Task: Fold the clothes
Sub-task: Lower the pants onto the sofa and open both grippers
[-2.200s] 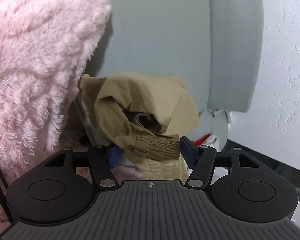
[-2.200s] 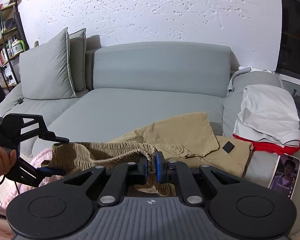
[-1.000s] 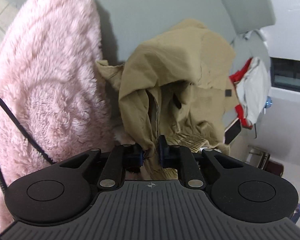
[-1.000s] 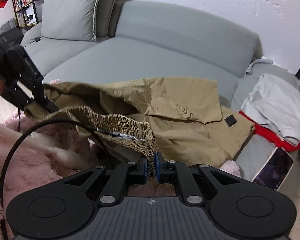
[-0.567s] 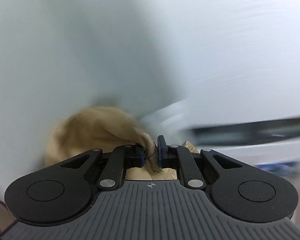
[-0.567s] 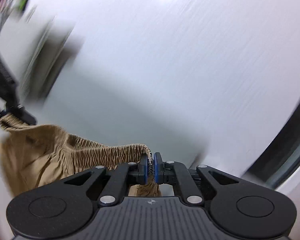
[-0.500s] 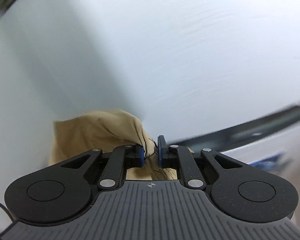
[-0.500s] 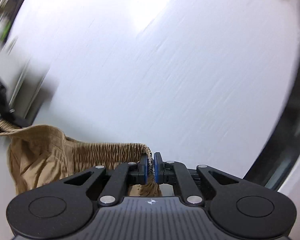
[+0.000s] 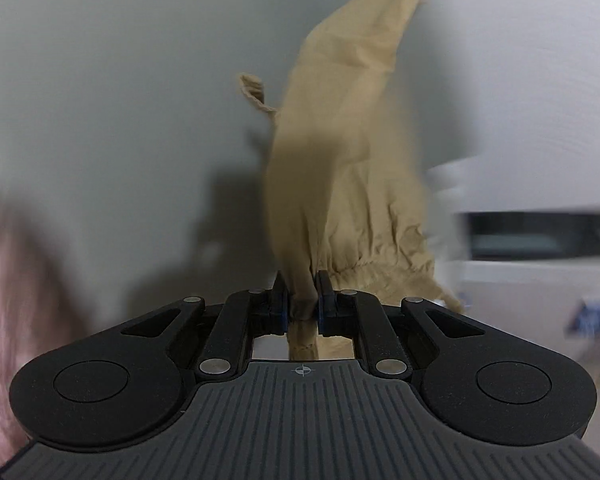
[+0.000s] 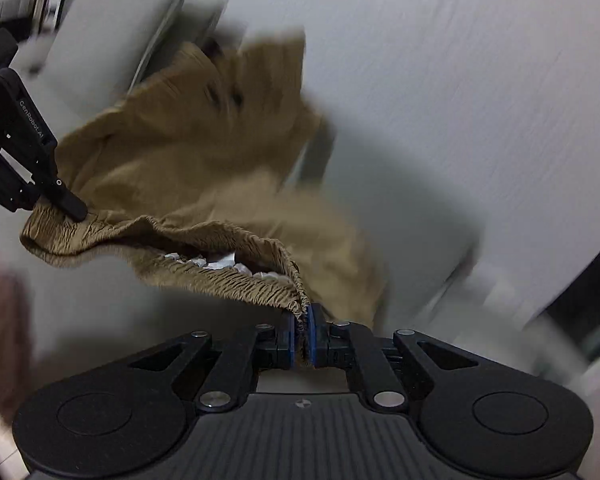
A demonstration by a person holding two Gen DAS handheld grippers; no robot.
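Khaki trousers (image 10: 204, 152) billow ahead of both grippers, blocking passage.

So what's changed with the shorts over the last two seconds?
The shorts were lifted off the sofa and now hang in the air, the legs swinging out ahead. The left claw, open around the waistband at first, closed on it. The right claw has kept its grip on the waistband throughout.
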